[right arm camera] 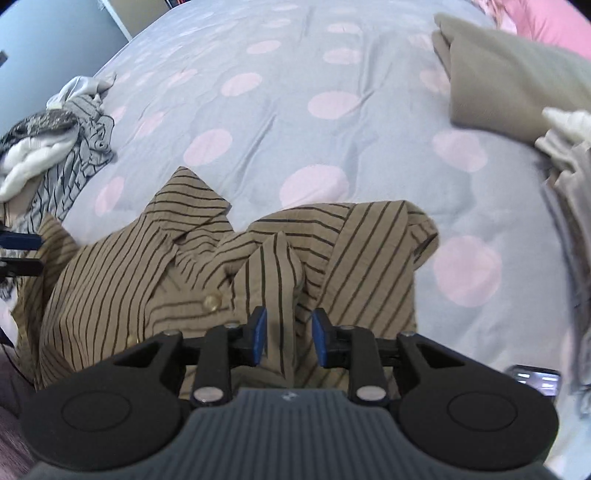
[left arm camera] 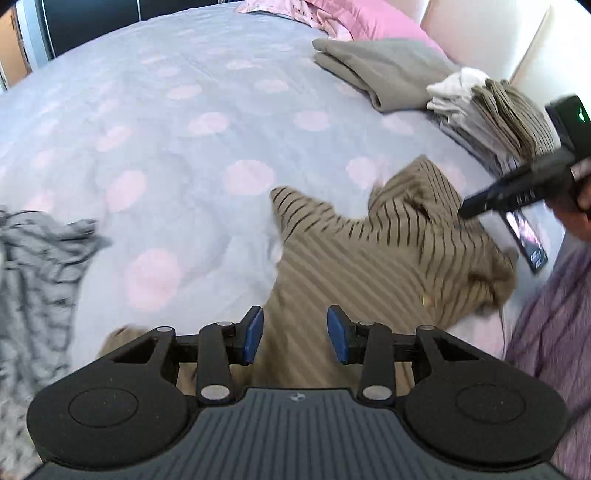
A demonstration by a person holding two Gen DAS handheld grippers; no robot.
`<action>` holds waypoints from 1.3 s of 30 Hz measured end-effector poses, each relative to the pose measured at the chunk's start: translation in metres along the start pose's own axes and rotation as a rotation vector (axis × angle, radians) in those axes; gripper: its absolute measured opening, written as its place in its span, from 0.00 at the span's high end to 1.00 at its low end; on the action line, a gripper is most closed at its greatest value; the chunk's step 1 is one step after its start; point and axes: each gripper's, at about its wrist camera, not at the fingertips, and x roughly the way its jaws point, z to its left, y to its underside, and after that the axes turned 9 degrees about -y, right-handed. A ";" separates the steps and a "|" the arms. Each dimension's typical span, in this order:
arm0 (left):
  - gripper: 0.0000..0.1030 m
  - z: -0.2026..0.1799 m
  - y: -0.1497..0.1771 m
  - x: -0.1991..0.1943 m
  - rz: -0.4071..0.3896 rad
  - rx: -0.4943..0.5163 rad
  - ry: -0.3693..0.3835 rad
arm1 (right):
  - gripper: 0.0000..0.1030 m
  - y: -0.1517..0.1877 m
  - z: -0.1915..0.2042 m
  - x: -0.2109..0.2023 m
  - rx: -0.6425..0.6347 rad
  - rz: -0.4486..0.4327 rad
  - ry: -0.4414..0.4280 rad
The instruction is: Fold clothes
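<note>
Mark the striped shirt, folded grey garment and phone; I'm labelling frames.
striped shirt [right arm camera: 110, 280], right wrist view, left front panel.
folded grey garment [left arm camera: 388, 70], left wrist view, top layer.
phone [left arm camera: 526, 240], left wrist view, screen.

A phone [left arm camera: 528, 240] lies on the dotted bedspread [left arm camera: 184, 129].

striped shirt [left arm camera: 369, 254] motion-blurred, grey garment pile [left arm camera: 33, 280] cut off at left edge

A home bedroom: a bed under a grey duvet with pink dots [left arm camera: 184, 122], pink pillows [left arm camera: 373, 22] at its head, folded clothes [left arm camera: 491, 114] stacked on it, and a padded headboard [left arm camera: 480, 33] behind.
</note>
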 end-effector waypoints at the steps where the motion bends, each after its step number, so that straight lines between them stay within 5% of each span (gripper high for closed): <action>1: 0.64 -0.001 -0.003 0.008 0.004 -0.007 0.011 | 0.65 -0.001 -0.002 0.004 0.013 0.001 -0.015; 8: 0.64 -0.007 -0.012 0.058 0.059 -0.050 0.050 | 0.61 -0.003 -0.015 0.032 0.117 0.027 -0.079; 11: 0.81 -0.002 -0.011 0.067 0.059 -0.147 0.114 | 0.89 -0.001 -0.016 0.034 0.139 0.022 -0.126; 13: 0.93 -0.005 -0.008 0.064 0.026 -0.174 0.128 | 0.96 -0.001 -0.013 0.028 0.128 -0.011 -0.140; 15: 1.00 -0.011 -0.007 0.054 -0.022 -0.171 0.097 | 0.98 -0.001 -0.009 0.018 0.106 -0.060 -0.139; 25: 1.00 -0.018 -0.020 -0.049 -0.233 -0.150 -0.026 | 0.99 -0.010 0.040 -0.069 -0.099 -0.339 -0.067; 29: 1.00 -0.017 -0.017 -0.072 -0.257 -0.162 -0.037 | 0.99 -0.016 0.075 -0.115 -0.212 -0.408 -0.140; 35: 1.00 -0.023 0.003 -0.083 -0.243 -0.153 0.023 | 0.99 0.012 0.128 -0.122 -0.417 -0.321 -0.199; 39: 0.85 -0.033 0.016 -0.077 -0.198 -0.133 0.082 | 0.99 0.050 0.146 -0.085 -0.488 -0.215 -0.191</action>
